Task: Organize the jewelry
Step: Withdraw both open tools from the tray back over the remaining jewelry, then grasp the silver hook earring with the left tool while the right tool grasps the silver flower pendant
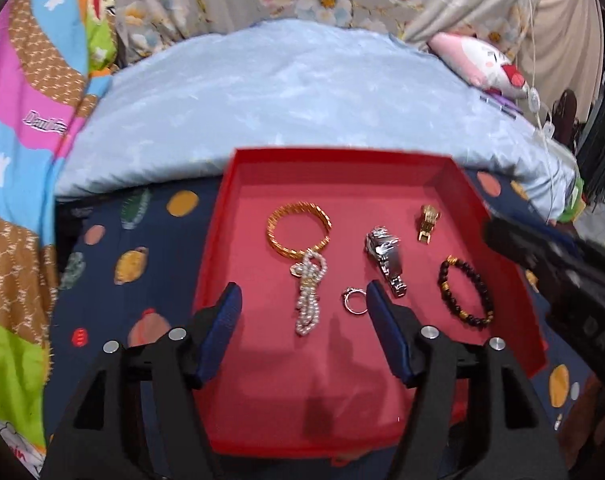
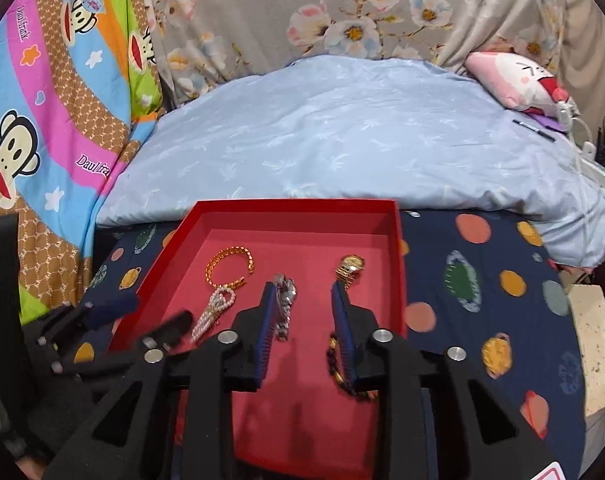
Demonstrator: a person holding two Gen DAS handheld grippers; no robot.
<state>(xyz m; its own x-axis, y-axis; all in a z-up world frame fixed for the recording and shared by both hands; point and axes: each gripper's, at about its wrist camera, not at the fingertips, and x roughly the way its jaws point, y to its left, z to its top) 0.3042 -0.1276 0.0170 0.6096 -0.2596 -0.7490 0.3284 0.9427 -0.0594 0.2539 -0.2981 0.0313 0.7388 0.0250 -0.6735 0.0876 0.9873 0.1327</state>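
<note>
Red tray on a planet-print sheet, holding from nine o'clock to three o'clock a gold bangle, pearl strand, small ring, silver watch, gold watch and dark bead bracelet. Left gripper wide open over pearls and ring, gripping nothing. Seen only from the right wrist: right gripper partly open and empty, silver watch at its nine o'clock finger, ring hidden.
</note>
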